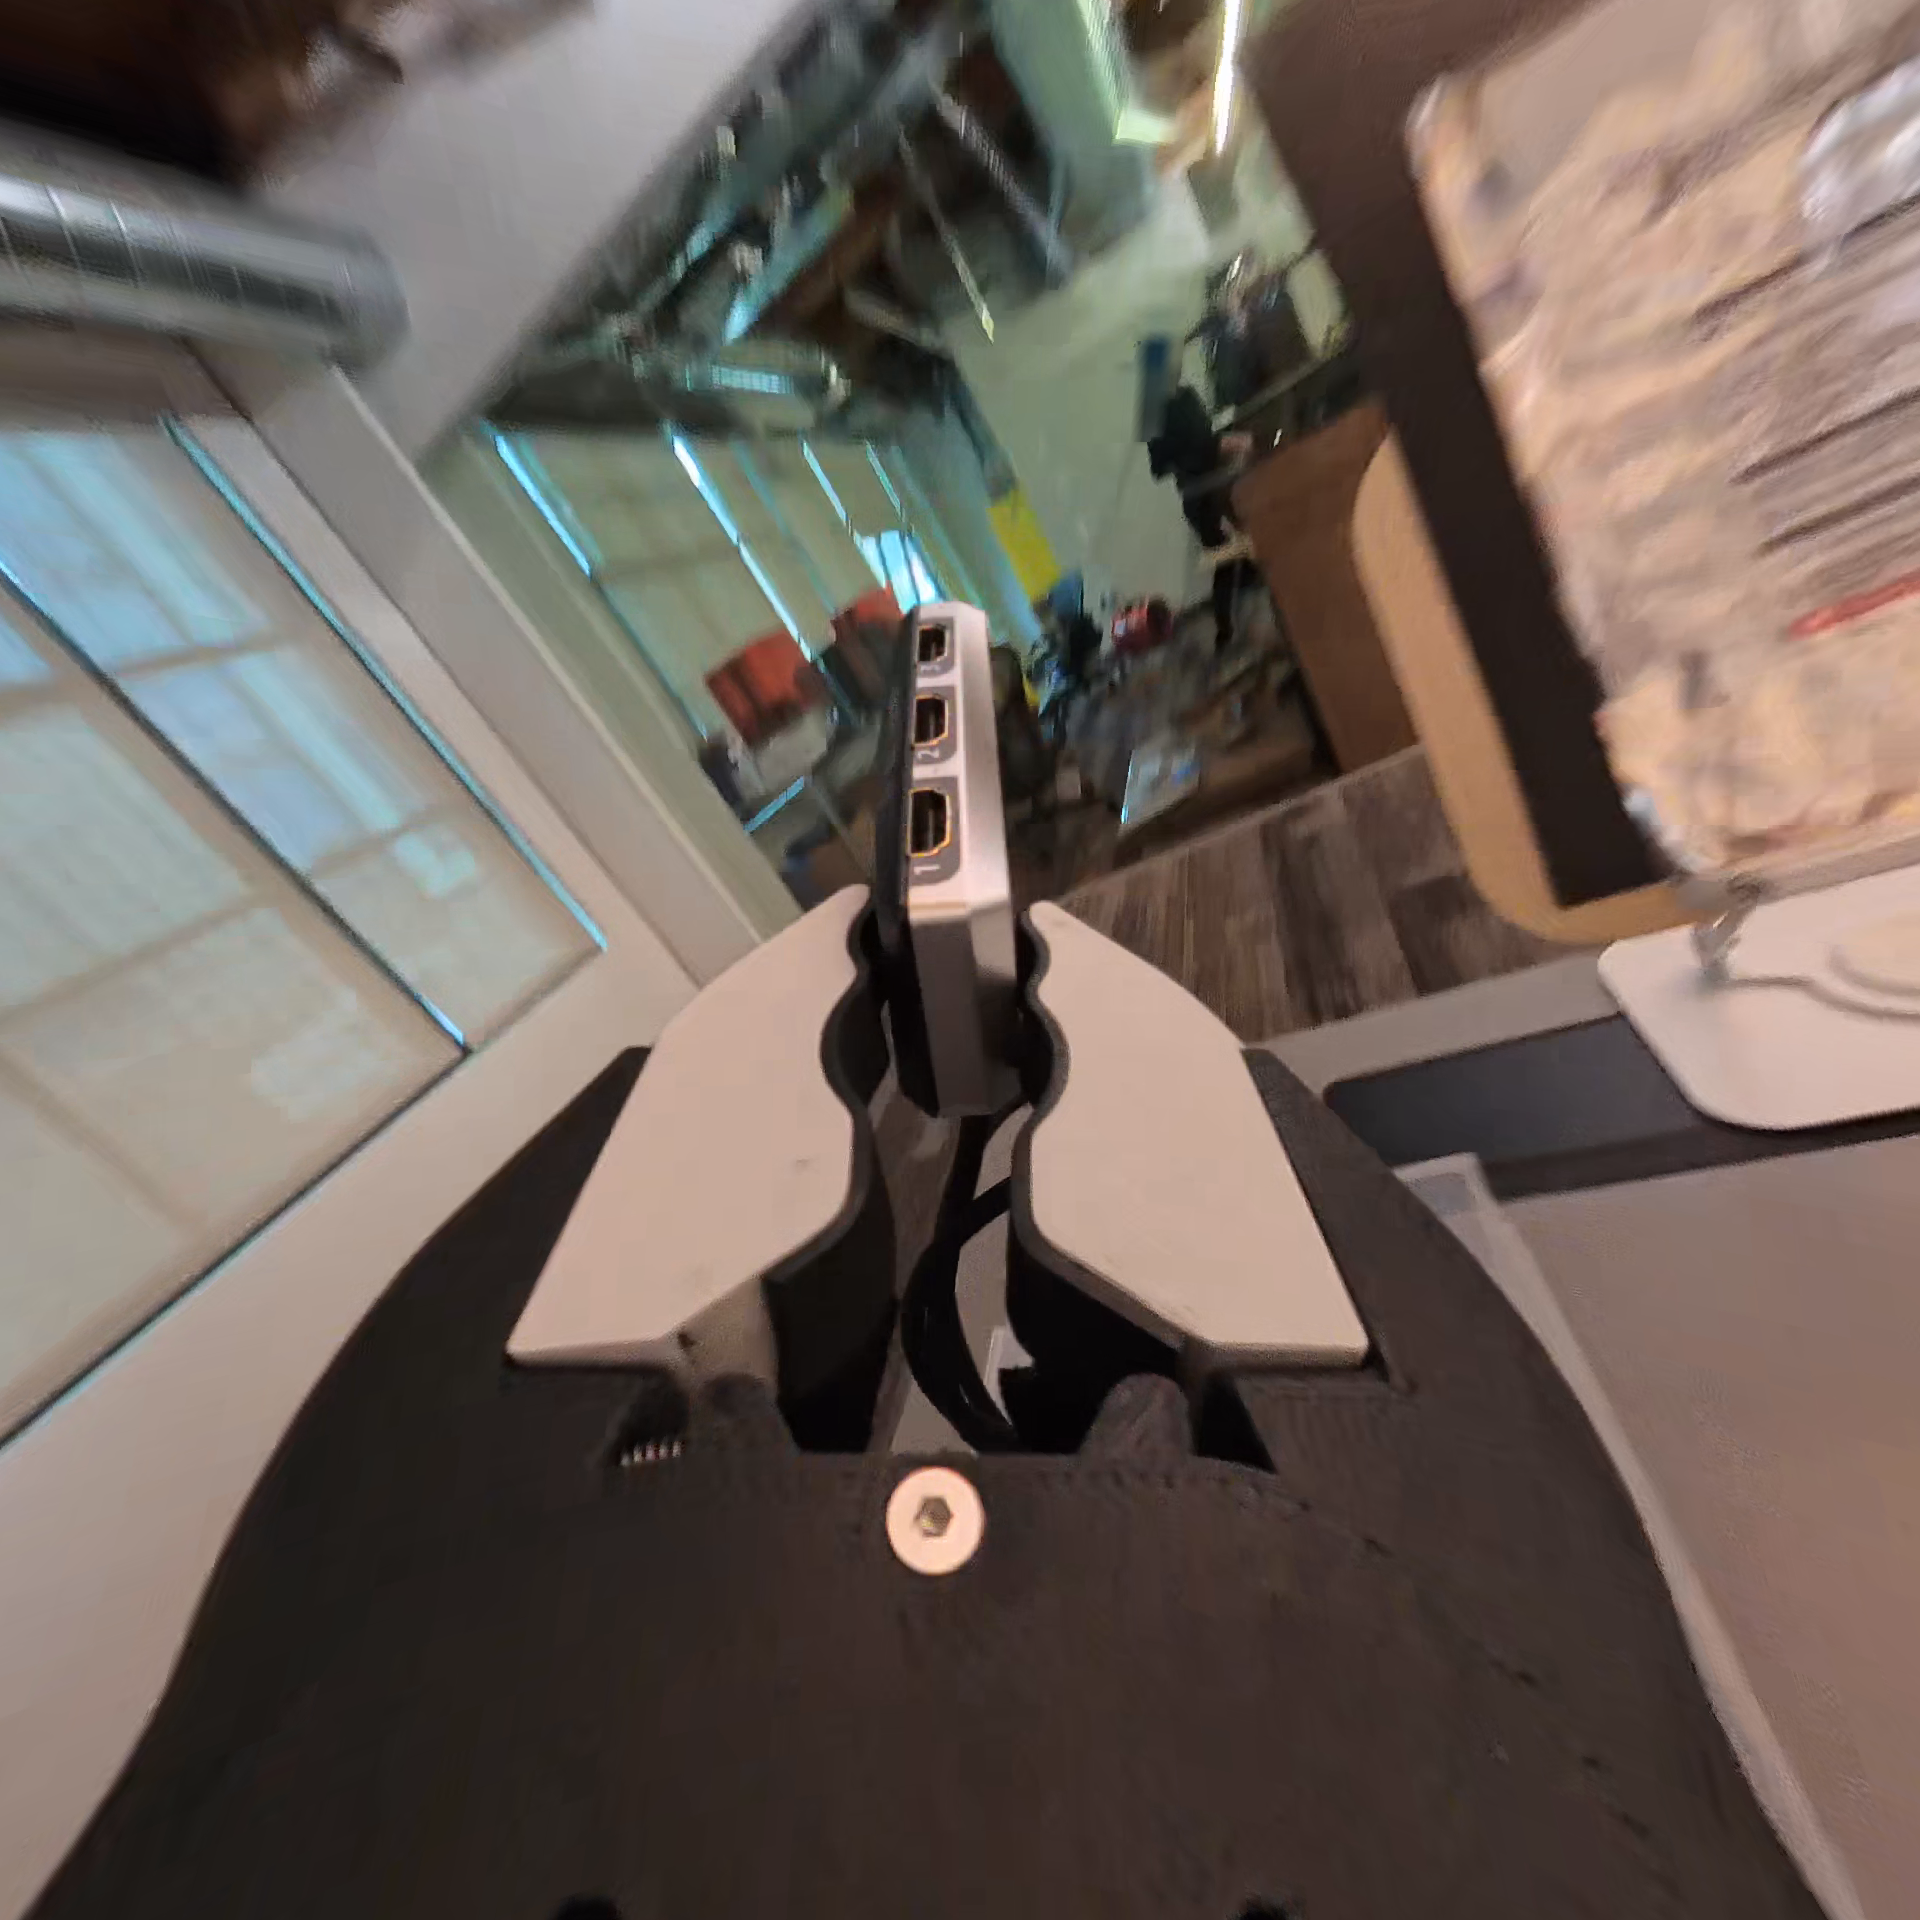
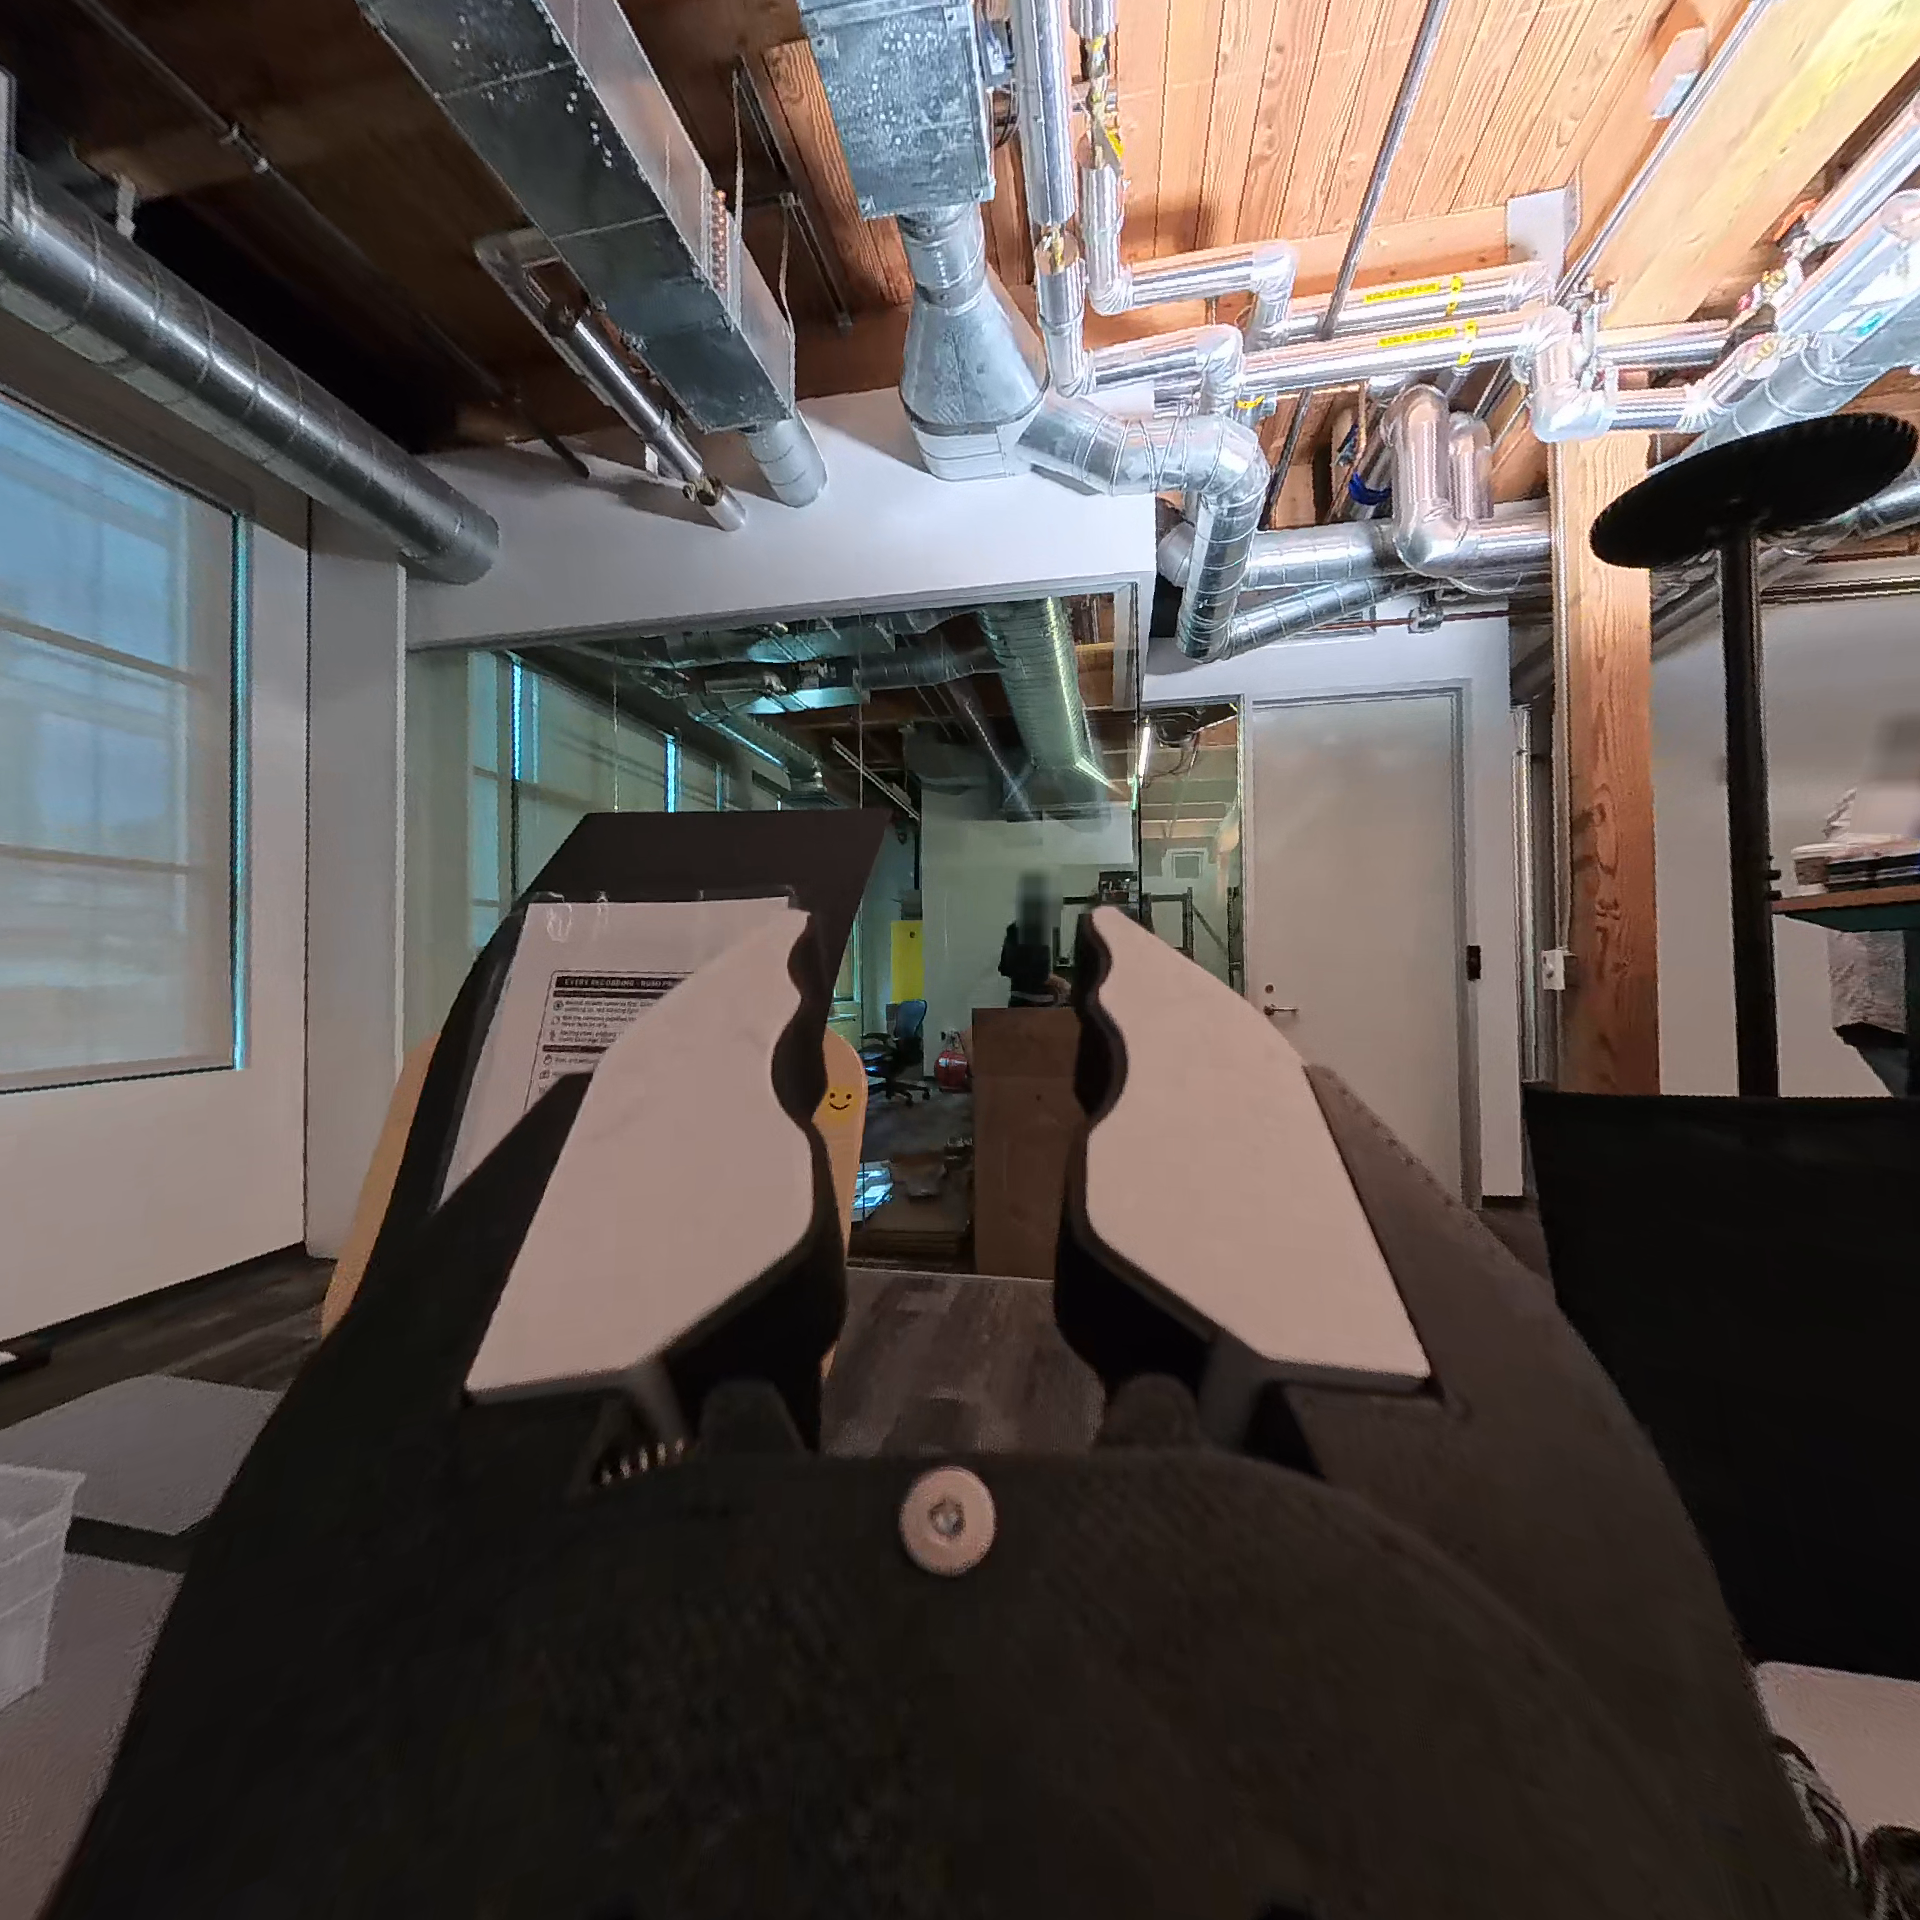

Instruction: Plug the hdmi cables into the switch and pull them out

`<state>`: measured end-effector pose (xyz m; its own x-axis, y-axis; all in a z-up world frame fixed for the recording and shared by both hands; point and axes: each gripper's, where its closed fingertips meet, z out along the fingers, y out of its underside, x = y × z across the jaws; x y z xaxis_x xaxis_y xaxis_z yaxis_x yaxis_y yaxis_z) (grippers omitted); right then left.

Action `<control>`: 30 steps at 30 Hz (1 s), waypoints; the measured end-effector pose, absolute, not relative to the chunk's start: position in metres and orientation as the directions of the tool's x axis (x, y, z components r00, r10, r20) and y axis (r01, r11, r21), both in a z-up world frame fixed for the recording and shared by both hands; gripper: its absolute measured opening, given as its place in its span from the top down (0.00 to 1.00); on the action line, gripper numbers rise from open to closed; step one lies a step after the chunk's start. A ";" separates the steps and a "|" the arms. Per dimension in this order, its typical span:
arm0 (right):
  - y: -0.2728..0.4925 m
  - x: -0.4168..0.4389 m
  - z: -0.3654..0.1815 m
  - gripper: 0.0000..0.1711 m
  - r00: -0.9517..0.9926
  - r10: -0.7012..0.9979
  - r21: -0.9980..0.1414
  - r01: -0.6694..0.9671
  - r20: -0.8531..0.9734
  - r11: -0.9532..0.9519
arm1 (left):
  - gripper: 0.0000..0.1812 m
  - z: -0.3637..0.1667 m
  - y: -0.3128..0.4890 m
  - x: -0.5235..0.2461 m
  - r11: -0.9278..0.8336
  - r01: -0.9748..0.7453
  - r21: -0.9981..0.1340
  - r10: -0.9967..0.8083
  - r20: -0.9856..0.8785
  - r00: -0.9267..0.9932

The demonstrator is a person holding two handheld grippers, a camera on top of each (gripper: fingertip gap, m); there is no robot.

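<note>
Two grippers, each seen from its own wrist camera. The left gripper [image 1: 951, 940] has its jaws clamped on the lower end of the switch [image 1: 940, 831], a slim silver-grey box standing on edge between them and reaching out past the fingertips. Behind the jaws a black cable [image 1: 951, 1288] loops down from the switch's held end. Three ports [image 1: 928, 826] along its narrow face stand unplugged. The right gripper [image 2: 940, 935] is raised with its jaws spread apart and holding nothing. Beyond its left finger stands a sheet holder [image 2: 623, 956].
</note>
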<state>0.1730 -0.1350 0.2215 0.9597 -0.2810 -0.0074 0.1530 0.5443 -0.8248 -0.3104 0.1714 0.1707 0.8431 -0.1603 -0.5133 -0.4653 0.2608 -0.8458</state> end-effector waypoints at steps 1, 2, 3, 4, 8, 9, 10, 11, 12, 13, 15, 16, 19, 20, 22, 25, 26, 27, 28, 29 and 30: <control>-0.133 0.171 0.221 0.74 0.961 -0.277 -0.827 0.153 -0.003 0.541 | 0.88 0.181 0.156 -0.301 0.298 -0.459 -0.837 -0.173 -0.520 0.836; -0.132 0.168 0.221 0.74 0.963 -0.271 -0.829 0.154 0.003 0.538 | 0.88 0.187 0.141 -0.288 0.336 -0.451 -0.827 -0.216 -0.534 0.817; -0.129 0.165 0.220 0.74 0.964 -0.266 -0.832 0.159 0.014 0.532 | 0.88 0.191 0.126 -0.272 0.369 -0.439 -0.819 -0.277 -0.548 0.790; -0.126 0.162 0.220 0.74 0.964 -0.264 -0.837 0.166 0.027 0.521 | 0.88 0.192 0.110 -0.254 0.402 -0.414 -0.817 -0.346 -0.554 0.757; -0.116 0.151 0.216 0.74 0.959 -0.271 -0.856 0.213 0.089 0.472 | 0.88 0.180 0.059 -0.183 0.489 -0.302 -0.819 -0.587 -0.564 0.580; -0.114 0.148 0.215 0.74 0.957 -0.271 -0.858 0.222 0.102 0.463 | 0.88 0.170 0.048 -0.163 0.500 -0.296 -0.814 -0.636 -0.578 0.512; -0.111 0.146 0.214 0.74 0.956 -0.270 -0.861 0.230 0.113 0.454 | 0.87 0.157 0.039 -0.144 0.511 -0.299 -0.806 -0.675 -0.591 0.442; -0.109 0.145 0.213 0.74 0.955 -0.268 -0.863 0.236 0.123 0.446 | 0.87 0.141 0.034 -0.126 0.513 -0.318 -0.797 -0.701 -0.603 0.381; -0.108 0.143 0.212 0.74 0.955 -0.266 -0.866 0.240 0.131 0.439 | 0.87 0.124 0.031 -0.110 0.516 -0.355 -0.779 -0.710 -0.622 0.330; -0.107 0.142 0.211 0.74 0.955 -0.263 -0.869 0.242 0.135 0.432 | 0.87 0.107 0.032 -0.096 0.526 -0.402 -0.749 -0.701 -0.650 0.294; -0.105 0.142 0.209 0.73 0.956 -0.258 -0.873 0.243 0.141 0.424 | 0.87 0.072 0.037 -0.074 0.557 -0.512 -0.653 -0.640 -0.731 0.237; -0.105 0.142 0.209 0.73 0.956 -0.256 -0.874 0.242 0.142 0.422 | 0.87 0.056 0.039 -0.065 0.580 -0.557 -0.595 -0.601 -0.774 0.201; -0.104 0.147 0.207 0.74 0.953 -0.269 -0.877 0.247 0.142 0.412 | 0.88 0.012 0.041 -0.045 0.631 -0.625 -0.459 -0.530 -0.844 0.085; -0.103 0.149 0.205 0.74 0.951 -0.273 -0.879 0.249 0.143 0.406 | 0.88 -0.002 0.041 -0.040 0.642 -0.635 -0.429 -0.527 -0.849 0.041; -0.102 0.153 0.203 0.74 0.951 -0.276 -0.883 0.246 0.140 0.401 | 0.88 -0.027 0.040 -0.036 0.672 -0.654 -0.348 -0.504 -0.861 -0.060; -0.100 0.156 0.202 0.74 0.954 -0.270 -0.885 0.235 0.131 0.401 | 0.88 -0.061 0.036 -0.035 0.700 -0.665 -0.259 -0.498 -0.845 -0.196; -0.100 0.156 0.202 0.74 0.955 -0.268 -0.885 0.234 0.130 0.402 | 0.88 -0.071 0.036 -0.034 0.700 -0.674 -0.236 -0.499 -0.837 -0.224; -0.100 0.156 0.202 0.74 0.955 -0.267 -0.886 0.234 0.131 0.402 | 0.88 -0.081 0.036 -0.033 0.701 -0.680 -0.214 -0.496 -0.831 -0.250; -0.100 0.156 0.202 0.74 0.955 -0.267 -0.886 0.234 0.132 0.401 | 0.88 -0.091 0.036 -0.033 0.709 -0.680 -0.188 -0.490 -0.825 -0.282; -0.100 0.157 0.202 0.74 0.955 -0.267 -0.886 0.235 0.133 0.400 | 0.88 -0.100 0.036 -0.033 0.712 -0.682 -0.164 -0.485 -0.818 -0.310; -0.101 0.157 0.202 0.74 0.955 -0.266 -0.886 0.236 0.134 0.399 | 0.88 -0.110 0.037 -0.034 0.710 -0.690 -0.138 -0.482 -0.810 -0.334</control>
<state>0.1565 -0.1007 0.2022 0.9545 -0.2663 0.1340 0.2358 0.3994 -0.8859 -0.0338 0.0371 -0.1098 -0.3340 -0.4820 -0.8100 -0.6904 0.7101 -0.1379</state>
